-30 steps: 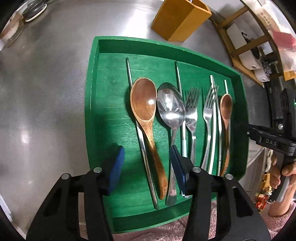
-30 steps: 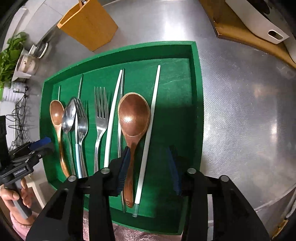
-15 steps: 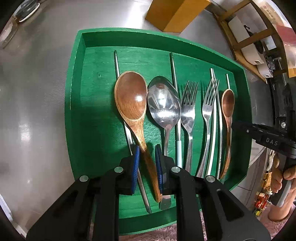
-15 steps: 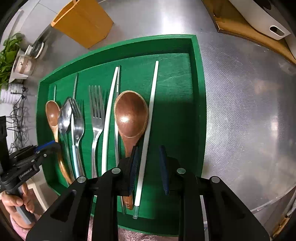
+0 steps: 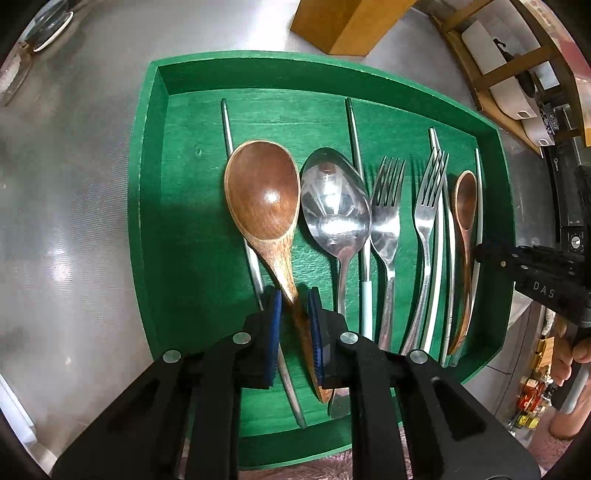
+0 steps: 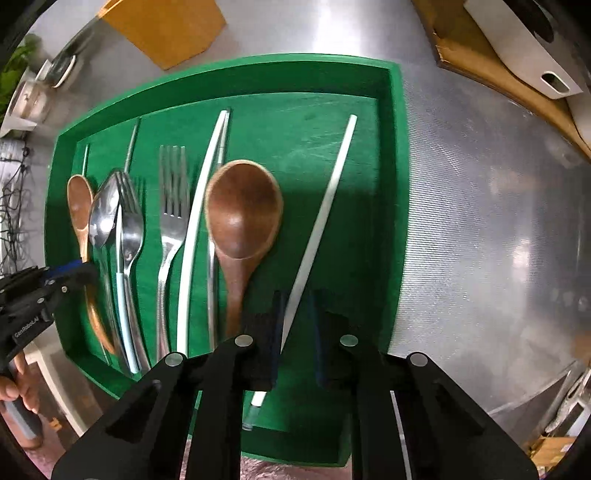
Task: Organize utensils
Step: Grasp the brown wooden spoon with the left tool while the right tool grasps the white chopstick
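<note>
A green tray point(image 5: 147, 206) holds a row of utensils. My left gripper point(image 5: 294, 325) is shut on the handle of the left wooden spoon point(image 5: 262, 195), which crosses slantwise between the blue pads. In the right wrist view that spoon point(image 6: 79, 206) sits far left with the left gripper point(image 6: 74, 271) on it. My right gripper point(image 6: 295, 325) points down with its jaws closing. The white chopstick point(image 6: 325, 210) runs between them, leaning on the left pad and apart from the right pad. The right gripper point(image 5: 484, 253) also shows at the tray's right side.
Between the two lie a metal spoon point(image 5: 336, 206), two forks point(image 5: 386, 206), more chopsticks point(image 5: 439, 258) and a second wooden spoon point(image 6: 242, 210). A wooden box point(image 5: 347, 22) stands behind the tray. Shelves point(image 5: 517, 74) rise at the right. Bare metal tabletop point(image 6: 498, 221) flanks the tray.
My left gripper came down and its jaws closed on the wooden spoon's handle. My right jaws narrowed around the white chopstick, whose far end swung to the right.
</note>
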A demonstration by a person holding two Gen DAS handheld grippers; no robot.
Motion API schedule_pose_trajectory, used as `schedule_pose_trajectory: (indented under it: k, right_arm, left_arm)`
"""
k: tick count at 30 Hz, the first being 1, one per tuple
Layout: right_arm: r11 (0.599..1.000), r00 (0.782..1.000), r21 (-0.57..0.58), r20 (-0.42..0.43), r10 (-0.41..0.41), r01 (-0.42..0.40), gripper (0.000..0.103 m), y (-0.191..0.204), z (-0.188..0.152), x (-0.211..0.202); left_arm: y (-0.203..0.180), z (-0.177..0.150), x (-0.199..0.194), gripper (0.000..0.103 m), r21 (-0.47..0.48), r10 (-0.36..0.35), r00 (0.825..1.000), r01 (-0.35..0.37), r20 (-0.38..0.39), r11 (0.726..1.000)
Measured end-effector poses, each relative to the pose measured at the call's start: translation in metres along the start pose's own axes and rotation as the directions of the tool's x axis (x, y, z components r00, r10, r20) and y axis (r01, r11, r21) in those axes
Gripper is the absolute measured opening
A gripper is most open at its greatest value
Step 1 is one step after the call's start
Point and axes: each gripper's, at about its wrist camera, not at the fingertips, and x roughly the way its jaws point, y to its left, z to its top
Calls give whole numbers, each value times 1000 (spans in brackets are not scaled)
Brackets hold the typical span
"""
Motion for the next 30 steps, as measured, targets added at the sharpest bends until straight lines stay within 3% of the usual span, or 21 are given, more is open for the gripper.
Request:
schedule_pose_trajectory:
  k: [9,15,18,25,30]
  right_arm:
    - [999,999,55,-42,1,2,15,-3,11,5]
    - [997,997,49,-56,-61,64,17,11,20,10]
    - [994,993,6,-42,-109,109,10,21,20,10]
    - [1000,1000,5,-21,-3,3,8,10,17,3]
    - [1000,1000,0,7,26,-26,6,2,15,-2]
  left_arm:
    - [-3,5,3,15,-3,18,999,-18,-47,1000]
    - [-3,6,3,15,3,29,997,-29,-70,1000]
    - [-6,9,4,14,19,50,996,-49,-71,999]
    - [3,10,3,8,6,-14,999,15,-36,1000]
    - [6,11,-2,6,8,-62,998,62,3,998]
